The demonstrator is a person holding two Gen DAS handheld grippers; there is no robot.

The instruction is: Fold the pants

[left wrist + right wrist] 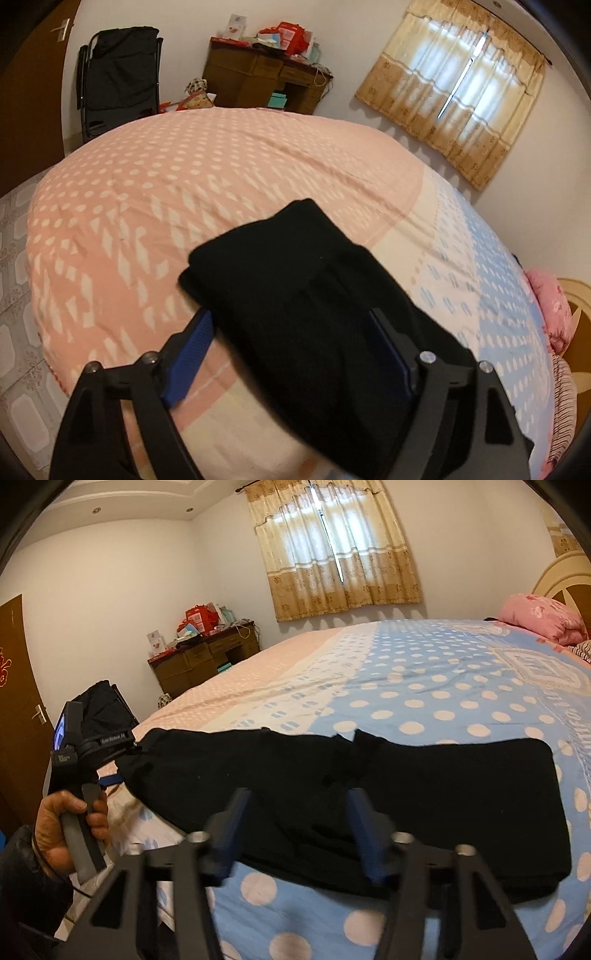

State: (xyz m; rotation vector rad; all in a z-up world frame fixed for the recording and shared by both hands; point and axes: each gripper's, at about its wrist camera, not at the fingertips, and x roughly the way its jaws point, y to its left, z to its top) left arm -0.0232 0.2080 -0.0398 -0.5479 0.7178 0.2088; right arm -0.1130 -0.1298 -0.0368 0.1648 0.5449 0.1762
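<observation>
The right gripper [295, 827] hovers with its 2 blue-padded fingers spread wide over the near edge of the black fabric pants [369, 794]. These lie on the pink-and-blue dotted bedspread [424, 679], long axis running left to right. The left gripper [291, 354], also wide, has a folded end draped over it. Beyond stand a brown wooden desk [207, 661] and a curtained window [332, 542].

The left gripper [291, 354] has its jaws spread wide, cloth lying between and over them. The right gripper [295, 823] is likewise spread. A bare hand [70, 827] clasps the left handle.
</observation>
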